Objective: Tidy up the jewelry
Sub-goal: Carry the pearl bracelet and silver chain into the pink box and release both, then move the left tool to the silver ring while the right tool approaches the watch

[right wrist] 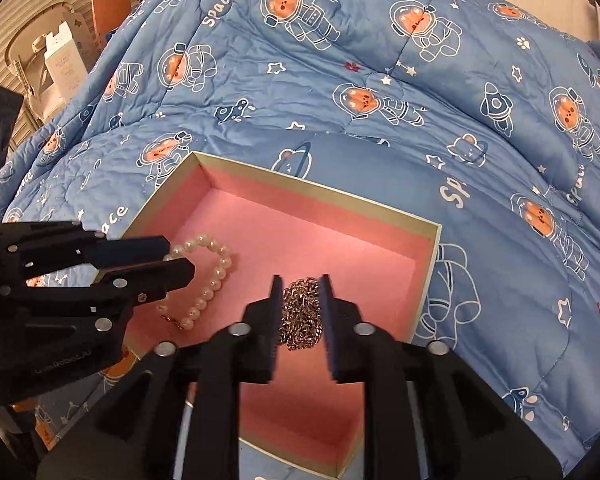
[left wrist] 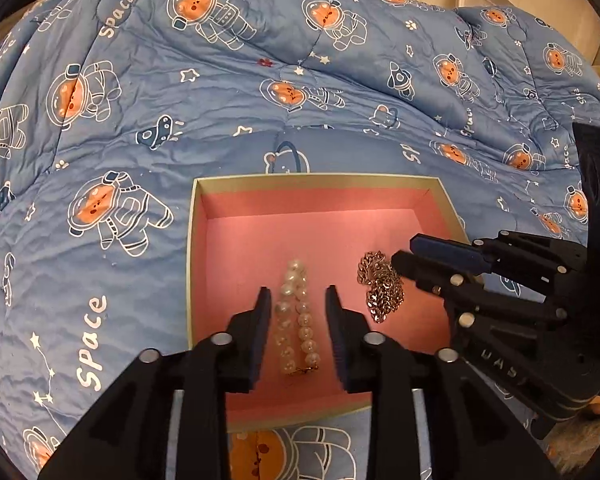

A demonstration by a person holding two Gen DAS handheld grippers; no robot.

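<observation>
Open pink-lined box [left wrist: 198,216] resting on blue astronaut-print quilt [left wrist: 140,120], both pieces of jewelry lying on its floor. Pearl bracelet [left wrist: 298,316] at about 6 o'clock of the box floor in the left wrist view, doubled into a narrow loop, clasp toward the near wall. Gold chain [left wrist: 382,290] bunched in a heap at about 3 o'clock of the pearls, apart from them. Left gripper [left wrist: 298,292] poised over the pearls, jaws partly open, one pad either side of the strand with clear pink visible between pads and beads; nothing held. Right gripper [right wrist: 300,284] likewise partly open, straddling the chain [right wrist: 302,312]; pads close beside the heap but apparently not pressing on it, so judged empty too. Pearl bracelet [right wrist: 204,280] visible at 9 o'clock of the chain in the right wrist view, left gripper [right wrist: 178,258] overlapping its far end. Step in hand, as judged: either release into the box or the start of a pick; not decidable from these views. If lifting out: rise straight up, clear of the side walls, without snagging a link or dragging the bead loop. If gripping: lower until the pads bracket the bulk, close on the middle of each piece, not on a trailing end. Risk: chain slipping out in a strand; box shifting on soft quilt.
</observation>
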